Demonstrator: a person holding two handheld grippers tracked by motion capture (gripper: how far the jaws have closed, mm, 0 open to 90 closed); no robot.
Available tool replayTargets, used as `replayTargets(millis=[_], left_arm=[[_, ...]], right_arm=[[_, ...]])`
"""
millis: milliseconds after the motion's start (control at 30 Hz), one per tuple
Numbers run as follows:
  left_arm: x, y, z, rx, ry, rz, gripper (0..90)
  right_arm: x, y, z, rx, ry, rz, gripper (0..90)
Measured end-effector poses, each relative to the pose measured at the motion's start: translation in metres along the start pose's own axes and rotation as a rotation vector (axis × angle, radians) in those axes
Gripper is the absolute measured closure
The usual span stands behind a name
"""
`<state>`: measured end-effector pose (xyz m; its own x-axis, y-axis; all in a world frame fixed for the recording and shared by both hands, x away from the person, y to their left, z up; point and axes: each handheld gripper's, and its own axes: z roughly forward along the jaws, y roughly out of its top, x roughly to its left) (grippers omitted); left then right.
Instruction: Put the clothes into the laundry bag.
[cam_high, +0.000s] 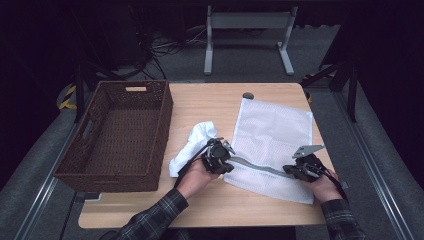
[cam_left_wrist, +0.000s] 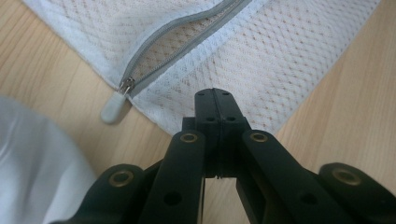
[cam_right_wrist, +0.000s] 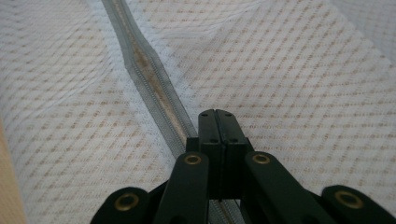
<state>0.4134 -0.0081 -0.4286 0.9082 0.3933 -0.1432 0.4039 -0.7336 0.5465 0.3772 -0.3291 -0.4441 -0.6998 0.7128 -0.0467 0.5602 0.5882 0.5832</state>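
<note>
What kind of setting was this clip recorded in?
Probably a lab or studio recording bay, not a home: a lone wooden table on grey carpet, dark surroundings, loose cables and a bare desk frame behind.

Setting: lab or recording studio, staged for a laundry-type task. Evidence: light wooden table (cam_high: 200, 200) standing alone on grey carpet; black curtains all round; loose cables (cam_high: 165, 47) on the floor behind; grey metal desk frame (cam_high: 247, 37) at rear; yellow-black hazard tape (cam_high: 67, 97); metal floor rails (cam_high: 372, 165) along both sides.

light: table lit, surroundings dark | focus: close-ups soft
</note>
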Motion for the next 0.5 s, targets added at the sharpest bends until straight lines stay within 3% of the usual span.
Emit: replayTargets(millis=[267, 500], left_arm=[[0.0, -0.023, -0.018, -0.011, -0.002, -0.016, 85.9], [-0.003, -0.04, -0.025, -0.033, -0.017, -0.021, 58.6]], right_arm=[[0.014, 0.008, 0.004, 0.012, 0.035, -0.055, 90.0], [0.025, 0.012, 0.006, 0.024, 0.065, -0.091, 90.0]])
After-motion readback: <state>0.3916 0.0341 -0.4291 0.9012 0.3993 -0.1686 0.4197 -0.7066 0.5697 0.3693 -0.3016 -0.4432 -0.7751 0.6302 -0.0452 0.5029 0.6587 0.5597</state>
